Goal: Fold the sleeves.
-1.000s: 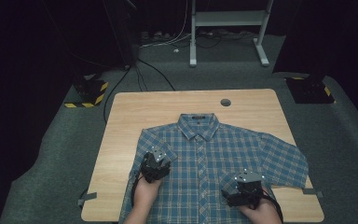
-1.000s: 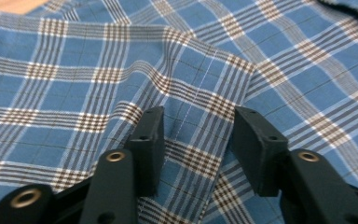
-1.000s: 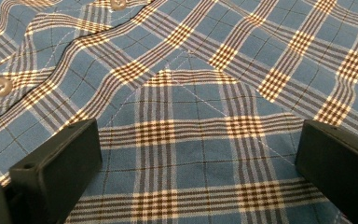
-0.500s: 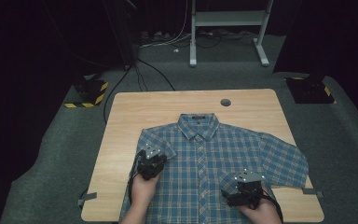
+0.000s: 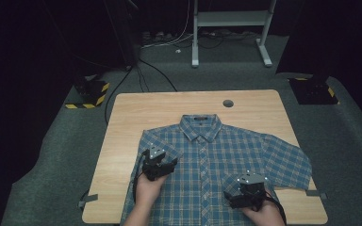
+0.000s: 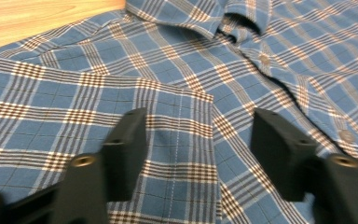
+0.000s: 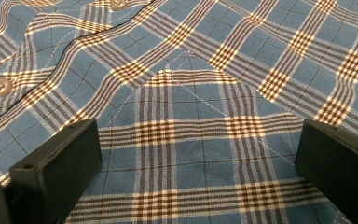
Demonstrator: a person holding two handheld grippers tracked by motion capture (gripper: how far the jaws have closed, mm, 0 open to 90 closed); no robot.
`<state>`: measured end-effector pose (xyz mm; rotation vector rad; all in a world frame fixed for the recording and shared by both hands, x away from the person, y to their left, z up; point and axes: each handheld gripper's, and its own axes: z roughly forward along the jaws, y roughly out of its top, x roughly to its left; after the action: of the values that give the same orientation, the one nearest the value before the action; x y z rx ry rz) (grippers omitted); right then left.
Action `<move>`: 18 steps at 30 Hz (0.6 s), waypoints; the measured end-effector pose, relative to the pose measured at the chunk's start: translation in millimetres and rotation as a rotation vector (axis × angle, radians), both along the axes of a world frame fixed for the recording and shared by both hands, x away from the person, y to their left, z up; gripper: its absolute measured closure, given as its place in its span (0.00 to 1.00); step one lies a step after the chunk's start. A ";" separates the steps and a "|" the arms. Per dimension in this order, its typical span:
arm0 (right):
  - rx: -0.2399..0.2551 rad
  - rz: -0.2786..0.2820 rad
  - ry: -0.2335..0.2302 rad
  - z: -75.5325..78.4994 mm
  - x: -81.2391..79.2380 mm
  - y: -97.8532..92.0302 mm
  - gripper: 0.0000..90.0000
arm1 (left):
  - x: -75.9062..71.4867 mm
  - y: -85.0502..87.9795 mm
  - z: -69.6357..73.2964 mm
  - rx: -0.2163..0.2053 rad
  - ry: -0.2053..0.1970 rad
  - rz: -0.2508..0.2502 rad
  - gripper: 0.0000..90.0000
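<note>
A: While the plaid shirt (image 5: 226, 160) lay flat at lower centre of the table (image 5: 136, 117), how was it listed?

B: Soft, light, limp; best pinched at hem or sleeve edge. Left tool (image 5: 159, 165), jaws just opening, held nothing; right tool (image 5: 247, 190) stood wide, empty.

A: Room?

B: Bare wood along the upper frame; sleeve near the right edge.

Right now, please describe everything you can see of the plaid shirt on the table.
The shirt is blue plaid with brown and white lines and looks like woven cotton. It lies flat, front up and buttoned, on the wooden table, collar toward the far edge. One sleeve spreads out to the right side of the high view. A chest pocket shows in each gripper view. The left gripper and right gripper stay above its lower half, fingers open, gripping nothing.
</note>
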<state>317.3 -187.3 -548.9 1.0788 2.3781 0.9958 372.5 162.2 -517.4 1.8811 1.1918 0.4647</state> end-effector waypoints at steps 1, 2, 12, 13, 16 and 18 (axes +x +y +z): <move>0.000 0.000 0.000 0.0 0.0 0.0 0.00 | -0.8 1.6 0.1 -0.004 -0.001 -0.011 0.34; 0.000 -0.001 0.000 0.0 -0.1 0.0 0.00 | -1.6 2.6 0.3 -0.007 -0.003 -0.018 0.30; 0.000 -0.001 0.001 0.0 -0.1 0.1 0.00 | -18.6 29.3 6.0 -0.006 -0.037 -0.033 0.01; 0.000 -0.001 0.001 0.0 -0.1 0.2 0.00 | -21.3 32.9 6.1 -0.004 -0.042 -0.031 0.00; 0.000 -0.001 0.001 0.0 -0.1 0.2 0.00 | -27.3 41.3 6.8 0.006 -0.058 -0.026 0.00; 0.000 -0.002 0.001 0.0 -0.1 0.2 0.00 | -31.1 47.7 6.9 0.005 -0.062 -0.019 0.00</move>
<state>317.2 -187.1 -548.9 1.0814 2.3777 0.9953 341.5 209.9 -510.4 1.8675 1.1326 0.5126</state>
